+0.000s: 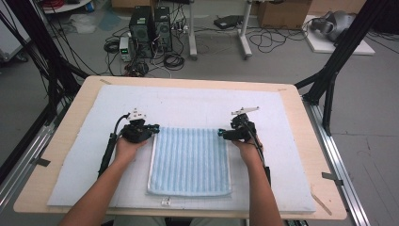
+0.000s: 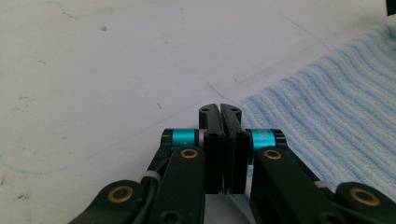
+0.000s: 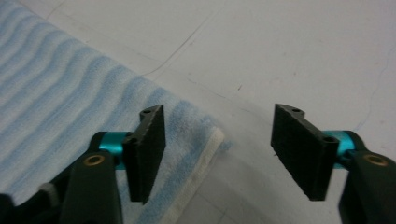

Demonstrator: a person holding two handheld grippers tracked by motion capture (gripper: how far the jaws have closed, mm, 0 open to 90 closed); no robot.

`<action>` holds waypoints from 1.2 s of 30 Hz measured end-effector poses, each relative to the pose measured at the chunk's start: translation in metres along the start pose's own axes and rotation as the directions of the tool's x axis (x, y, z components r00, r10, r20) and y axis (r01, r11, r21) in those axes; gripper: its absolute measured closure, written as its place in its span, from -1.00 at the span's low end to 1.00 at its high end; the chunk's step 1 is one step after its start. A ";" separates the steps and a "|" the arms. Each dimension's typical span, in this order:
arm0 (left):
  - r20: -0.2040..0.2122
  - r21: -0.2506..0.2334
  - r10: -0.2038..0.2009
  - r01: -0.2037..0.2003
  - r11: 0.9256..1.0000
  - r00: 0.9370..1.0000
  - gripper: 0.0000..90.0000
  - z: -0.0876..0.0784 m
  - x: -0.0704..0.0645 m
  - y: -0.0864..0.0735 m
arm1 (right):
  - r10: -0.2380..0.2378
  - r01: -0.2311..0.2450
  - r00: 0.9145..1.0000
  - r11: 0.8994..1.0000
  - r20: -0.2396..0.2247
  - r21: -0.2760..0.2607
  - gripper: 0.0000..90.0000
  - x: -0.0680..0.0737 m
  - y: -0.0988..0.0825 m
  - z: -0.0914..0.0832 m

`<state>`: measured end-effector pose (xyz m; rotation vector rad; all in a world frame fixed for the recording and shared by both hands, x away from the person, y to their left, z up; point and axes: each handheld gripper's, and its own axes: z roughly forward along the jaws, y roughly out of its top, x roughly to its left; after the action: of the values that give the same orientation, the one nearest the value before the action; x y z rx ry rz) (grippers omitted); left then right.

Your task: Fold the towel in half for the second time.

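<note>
A light blue striped towel (image 1: pixel 190 160) lies flat on the white mat, its long side running towards the person. My left gripper (image 1: pixel 153 128) rests at the towel's far left corner. In the left gripper view its jaws (image 2: pixel 219 108) are pressed together, with nothing visible between them and the towel (image 2: pixel 336 107) just to their right. My right gripper (image 1: pixel 221 133) is at the far right corner. It (image 3: pixel 219 112) stands wide open, one jaw over the towel (image 3: pixel 70 93) and the other over bare mat, with the white-hemmed corner between them.
The white mat (image 1: pixel 188 101) covers most of a wooden table (image 1: pixel 301 122). Beyond the table's far edge, computer towers (image 1: pixel 150 28), cables and a desk frame stand on the floor. Black frame struts rise at both sides.
</note>
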<state>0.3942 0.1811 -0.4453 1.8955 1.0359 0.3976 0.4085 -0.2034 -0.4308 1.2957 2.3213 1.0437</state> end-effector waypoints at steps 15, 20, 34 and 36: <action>0.035 -0.060 -0.085 0.087 0.994 0.996 0.96 -0.015 0.009 0.008 | -0.083 0.084 0.996 0.996 0.029 -0.031 0.92 0.009 0.005 0.000; 0.042 -0.110 -0.122 0.126 0.986 0.992 0.96 -0.018 0.012 0.011 | -0.089 0.092 0.994 0.994 0.057 -0.056 0.93 0.012 0.011 -0.002; 0.073 -0.188 -0.254 0.263 0.946 0.964 0.96 -0.012 0.028 0.023 | -0.068 0.082 0.992 0.987 0.105 -0.140 0.93 0.007 0.026 -0.004; 0.078 -0.186 -0.260 0.270 0.945 0.963 0.96 -0.012 0.030 0.022 | -0.081 0.096 0.991 0.986 0.111 -0.139 0.93 0.008 0.032 -0.003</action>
<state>0.4151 0.2062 -0.4249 1.5591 1.1552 0.2805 0.4226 -0.1877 -0.4053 1.1539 2.1622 1.0662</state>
